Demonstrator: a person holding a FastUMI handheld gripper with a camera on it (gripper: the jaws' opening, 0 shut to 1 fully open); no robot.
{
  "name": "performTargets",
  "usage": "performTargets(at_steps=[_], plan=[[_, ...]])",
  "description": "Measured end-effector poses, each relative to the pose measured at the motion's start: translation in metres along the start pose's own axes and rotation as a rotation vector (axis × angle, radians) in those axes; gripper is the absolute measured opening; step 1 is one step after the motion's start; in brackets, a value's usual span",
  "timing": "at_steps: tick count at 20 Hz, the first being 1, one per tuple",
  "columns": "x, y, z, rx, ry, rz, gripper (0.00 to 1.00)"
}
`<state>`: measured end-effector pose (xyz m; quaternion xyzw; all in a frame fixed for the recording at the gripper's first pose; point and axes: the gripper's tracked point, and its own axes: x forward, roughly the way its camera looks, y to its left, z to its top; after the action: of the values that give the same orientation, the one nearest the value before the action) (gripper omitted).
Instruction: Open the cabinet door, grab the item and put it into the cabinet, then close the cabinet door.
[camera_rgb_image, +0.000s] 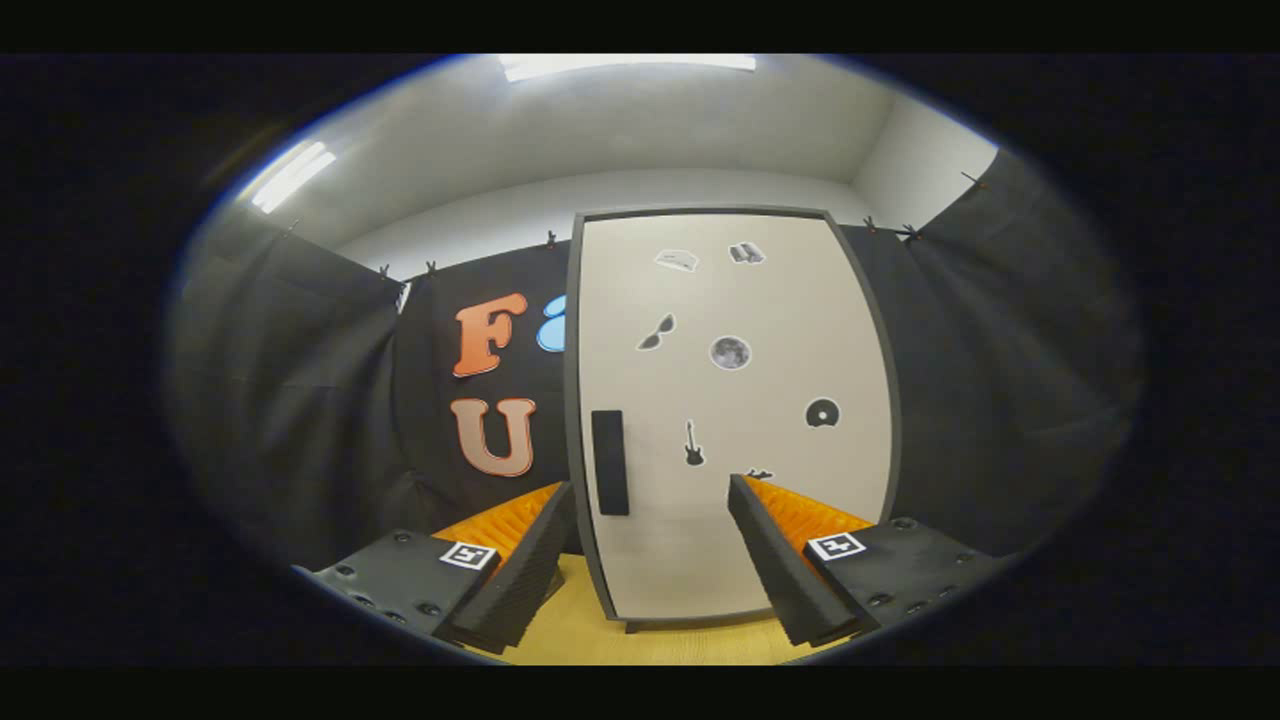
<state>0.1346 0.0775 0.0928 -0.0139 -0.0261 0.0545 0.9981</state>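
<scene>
A tall white cabinet (740, 400) with a dark frame stands upright on the wooden table, straight ahead of me. Its door is shut and carries several small stickers. A dark rectangular handle (609, 462) sits on the door's left side, just beyond my left finger. My gripper (650, 490) is open, its two fingers (520, 570) spread wide with nothing between them. The cabinet's lower front lies in the gap between the fingers, a short way ahead.
The light wooden table top (560, 635) runs under the fingers up to the cabinet's base. Black cloth walls (300, 400) close in the booth on the left, right and behind the cabinet.
</scene>
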Motion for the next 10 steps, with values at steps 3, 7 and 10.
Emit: performTargets(at_steps=[3,7,10], plan=[[0.054,0.019,-0.001,-0.064,0.023,0.023,0.97],[0.11,0.025,-0.027,-0.113,0.089,-0.022,0.97],[0.133,0.025,-0.05,-0.094,0.138,-0.034,0.97]])
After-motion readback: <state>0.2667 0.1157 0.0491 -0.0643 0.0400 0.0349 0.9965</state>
